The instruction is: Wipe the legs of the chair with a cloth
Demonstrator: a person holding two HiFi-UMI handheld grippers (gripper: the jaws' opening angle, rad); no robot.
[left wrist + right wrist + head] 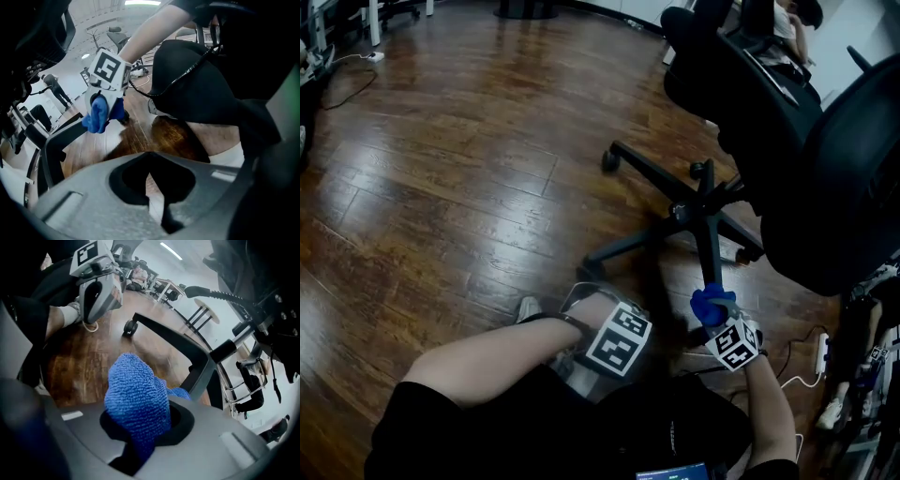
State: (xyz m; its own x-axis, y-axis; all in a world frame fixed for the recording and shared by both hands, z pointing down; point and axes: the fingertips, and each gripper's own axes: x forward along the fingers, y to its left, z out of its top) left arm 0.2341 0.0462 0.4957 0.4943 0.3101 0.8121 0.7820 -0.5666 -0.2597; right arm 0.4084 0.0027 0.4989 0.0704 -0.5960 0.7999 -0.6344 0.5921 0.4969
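Blue terry cloth, pinched in the right gripper, sits at the outer end of the black office chair's six-o'clock base leg. Left gripper, jaws pressed together and empty, lies at its nine o'clock. Open brown wooden floor spreads toward ten.

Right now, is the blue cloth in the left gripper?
No, the blue cloth is pinched in the right gripper, while the left gripper is shut with nothing in it.
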